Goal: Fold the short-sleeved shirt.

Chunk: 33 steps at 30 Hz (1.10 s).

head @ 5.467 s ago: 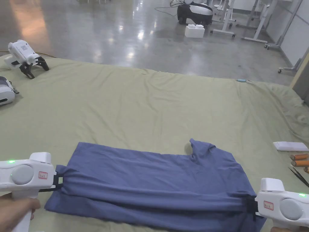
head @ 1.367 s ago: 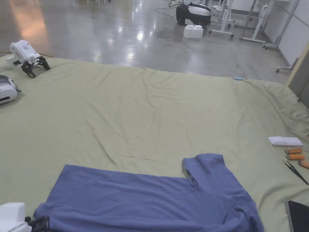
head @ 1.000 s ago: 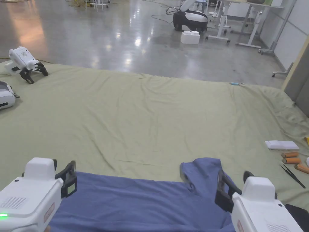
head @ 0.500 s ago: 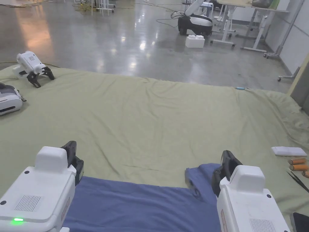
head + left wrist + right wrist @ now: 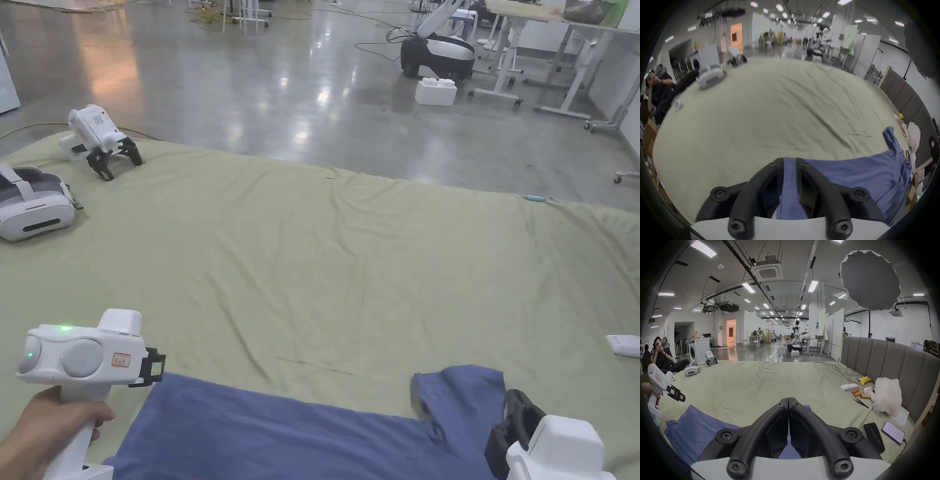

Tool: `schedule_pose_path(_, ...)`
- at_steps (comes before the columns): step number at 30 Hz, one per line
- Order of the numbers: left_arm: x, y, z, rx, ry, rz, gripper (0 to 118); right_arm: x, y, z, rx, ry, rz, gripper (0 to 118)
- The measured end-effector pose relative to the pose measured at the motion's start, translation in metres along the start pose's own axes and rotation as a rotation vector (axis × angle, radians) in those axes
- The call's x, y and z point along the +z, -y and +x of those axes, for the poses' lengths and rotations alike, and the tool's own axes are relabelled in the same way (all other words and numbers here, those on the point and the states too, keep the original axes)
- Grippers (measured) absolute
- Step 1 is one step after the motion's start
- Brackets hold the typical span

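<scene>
The blue short-sleeved shirt (image 5: 281, 431) lies flat on the green bed sheet (image 5: 344, 262) near its front edge, one sleeve (image 5: 462, 394) sticking out toward the far side. My left gripper (image 5: 155, 367), held in a hand, points right just above the shirt's far left corner. In the left gripper view its jaws (image 5: 789, 160) stand a little apart, and the shirt's hem (image 5: 859, 172) shows through the gap. My right gripper (image 5: 514, 403) hovers over the shirt beside the sleeve. Its jaws (image 5: 788, 398) are pressed together with nothing between them.
A white headset (image 5: 34, 209) and a spare gripper (image 5: 100, 134) lie at the sheet's far left. On the right lie a white remote (image 5: 625, 345), orange cylinders (image 5: 857, 393), tweezers (image 5: 860, 403), two phones (image 5: 893, 432) and a white bag (image 5: 886, 394) by the grey headboard (image 5: 883, 360). A person (image 5: 661, 356) sits at left.
Seconds ago both grippers were shut on the shirt's ends and have since let go. In the last half second the left gripper has turned sideways by the shirt's left corner. The right one has dropped lower in view.
</scene>
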<state>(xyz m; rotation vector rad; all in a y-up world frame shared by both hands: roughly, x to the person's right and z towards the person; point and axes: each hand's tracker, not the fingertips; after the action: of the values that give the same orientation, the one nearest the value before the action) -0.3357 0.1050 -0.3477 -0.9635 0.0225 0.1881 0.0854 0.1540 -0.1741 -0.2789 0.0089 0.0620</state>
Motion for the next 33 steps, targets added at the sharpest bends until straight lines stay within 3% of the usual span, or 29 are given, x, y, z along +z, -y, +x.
schedule_pose_path(2, -0.013, -0.003, 0.003, 0.013, 0.010, -0.047, 39, -0.003, 0.004, 0.004, 0.004, 0.011, -0.018, 0)
schedule_pose_path(4, -0.027, -0.004, 0.007, 0.005, -0.020, -0.075, 68, -0.005, 0.008, 0.008, 0.007, 0.024, -0.039, 0)
schedule_pose_path(6, -0.040, -0.003, 0.011, -0.002, -0.026, -0.105, 71, -0.007, 0.011, 0.012, 0.003, 0.033, -0.061, 0)
schedule_pose_path(10, -0.056, 0.014, 0.029, -0.085, -0.097, -0.146, 67, -0.014, 0.018, 0.020, -0.024, 0.045, -0.115, 0)
schedule_pose_path(12, -0.072, 0.011, 0.023, -0.097, -0.108, -0.138, 59, -0.019, 0.021, 0.024, -0.035, 0.051, -0.141, 0)
schedule_pose_path(16, -0.066, 0.014, 0.031, -0.130, -0.070, -0.105, 6, -0.035, 0.026, 0.032, -0.062, 0.049, -0.203, 0)
schedule_pose_path(17, -0.062, 0.014, 0.032, -0.130, -0.034, -0.098, 3, -0.042, 0.025, 0.035, -0.056, 0.041, -0.212, 0)
schedule_pose_path(22, -0.051, 0.018, 0.028, -0.122, -0.033, -0.059, 2, -0.098, 0.014, 0.064, -0.042, 0.022, -0.358, 3)
schedule_pose_path(23, -0.045, 0.019, 0.027, -0.116, -0.022, -0.036, 2, -0.114, 0.011, 0.071, -0.047, 0.021, -0.408, 11)
schedule_pose_path(25, -0.033, 0.023, 0.029, -0.116, -0.027, 0.001, 1, -0.145, 0.012, 0.084, -0.051, 0.008, -0.485, 45)
schedule_pose_path(26, -0.026, 0.024, 0.028, -0.108, -0.025, 0.034, 1, -0.163, 0.014, 0.091, -0.046, -0.012, -0.553, 56)
schedule_pose_path(27, -0.021, 0.025, 0.028, -0.102, -0.025, 0.058, 1, -0.178, 0.018, 0.097, -0.057, -0.016, -0.591, 59)
schedule_pose_path(29, -0.010, 0.030, 0.031, -0.097, -0.030, 0.092, 1, -0.207, 0.027, 0.101, 0.012, -0.024, -0.708, 59)
schedule_pose_path(31, -0.007, 0.036, 0.033, -0.104, -0.049, 0.100, 1, -0.227, 0.040, 0.105, 0.032, -0.052, -0.780, 59)
schedule_pose_path(33, -0.001, 0.043, 0.040, -0.129, -0.068, 0.118, 1, -0.240, 0.049, 0.109, -0.011, -0.090, -0.846, 55)
